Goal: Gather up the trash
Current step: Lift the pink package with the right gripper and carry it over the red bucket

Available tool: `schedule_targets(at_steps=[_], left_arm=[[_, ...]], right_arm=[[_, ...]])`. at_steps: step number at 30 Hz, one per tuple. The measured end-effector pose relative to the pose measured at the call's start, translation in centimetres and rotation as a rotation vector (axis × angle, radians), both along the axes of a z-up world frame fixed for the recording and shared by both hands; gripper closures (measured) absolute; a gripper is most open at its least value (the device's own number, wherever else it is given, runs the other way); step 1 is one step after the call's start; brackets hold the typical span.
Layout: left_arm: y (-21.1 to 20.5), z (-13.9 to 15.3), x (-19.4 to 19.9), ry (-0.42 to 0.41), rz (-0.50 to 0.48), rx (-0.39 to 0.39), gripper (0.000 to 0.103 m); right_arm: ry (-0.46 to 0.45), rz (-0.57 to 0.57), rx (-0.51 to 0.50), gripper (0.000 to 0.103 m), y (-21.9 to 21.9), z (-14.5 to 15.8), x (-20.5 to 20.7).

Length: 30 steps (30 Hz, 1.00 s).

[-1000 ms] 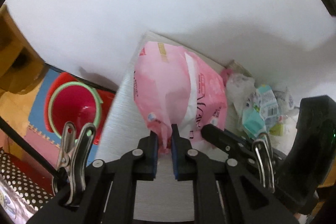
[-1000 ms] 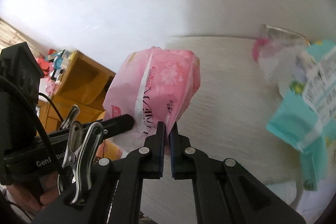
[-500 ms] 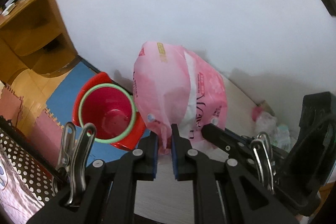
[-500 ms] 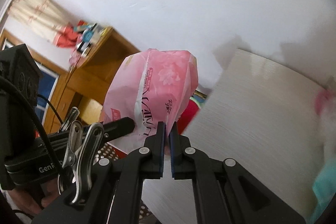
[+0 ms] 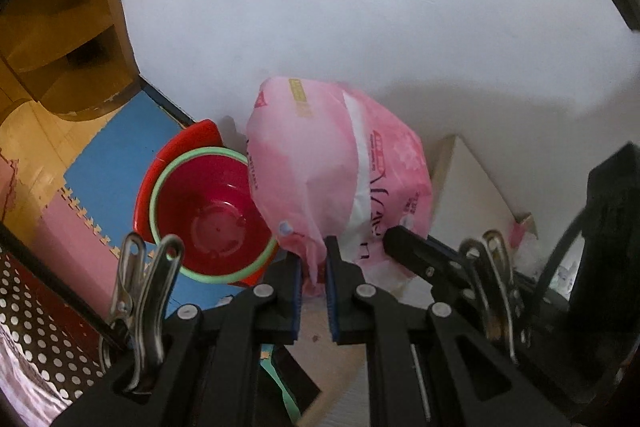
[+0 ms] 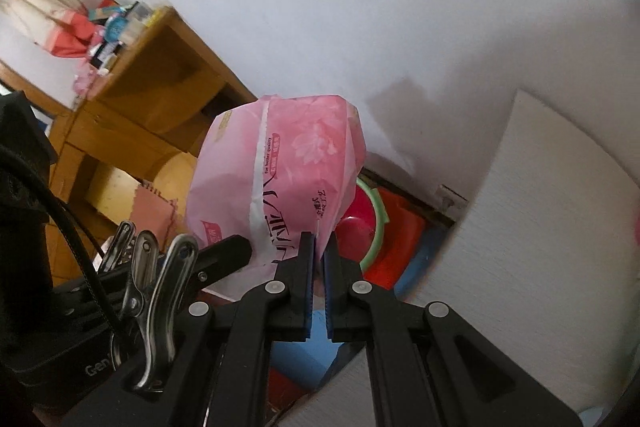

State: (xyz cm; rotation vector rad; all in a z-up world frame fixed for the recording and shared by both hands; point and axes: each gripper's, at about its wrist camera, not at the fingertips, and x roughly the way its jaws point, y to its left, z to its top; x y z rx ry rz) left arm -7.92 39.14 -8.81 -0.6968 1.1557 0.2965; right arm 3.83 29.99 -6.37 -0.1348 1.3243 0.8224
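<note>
Both grippers, left gripper (image 5: 313, 269) and right gripper (image 6: 319, 251), had jaws pinched nearly closed on the pink plastic bag (image 5: 336, 171), hanging just beside the red basin (image 5: 210, 215) on the floor; thin film could slip, dropping it outside.

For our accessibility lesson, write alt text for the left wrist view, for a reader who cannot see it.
The left tool is shut on a fold of a pink bag, held up before a white wall. Below left, a red bin with a green rim stands on a blue mat.
</note>
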Motion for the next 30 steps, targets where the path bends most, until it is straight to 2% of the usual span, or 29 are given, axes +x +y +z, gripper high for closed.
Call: schedule_targets(at_steps=[6,10,16,18,21,23,27,30], left_arm=[[4.0,-2.0,-0.7,0.004,0.055,-0.047,0.094],[7.2,-3.4,-1.5,-0.003,0.1,-0.081,0.094],[10.2,-6.0,-1.8,0.007,0.106,-0.118,0.093],[10.8,-7.5,-1.8,0.02,0.107,-0.126,0.094],[11.3,-10.4,-1.9,0.027,0.125,-0.185,0.093],[11.5,-12.5,-1.9,0.042,0.142,-0.222,0.093],[11.4,-15.4,-2.4,0.042,0.145,-0.237,0.093],[11.5,-18.4,-2.8,0.048,0.16,-0.287,0.093]], right_arm=[[0.075,-0.053,-0.05,0.098,3.6,-1.9,0.7],[0.077,-0.051,-0.057,0.098,7.2,-3.1,0.4],[0.088,-0.039,-0.077,0.098,11.4,-5.3,0.0],[0.105,-0.052,-0.107,0.098,12.5,-7.0,-0.1],[0.126,-0.069,-0.147,0.098,13.8,-9.4,-0.3],[0.132,-0.087,-0.184,0.098,14.0,-11.2,-0.3],[0.192,-0.138,-0.221,0.098,13.6,-14.8,-0.1],[0.207,-0.143,-0.255,0.098,13.8,-17.2,-0.2]])
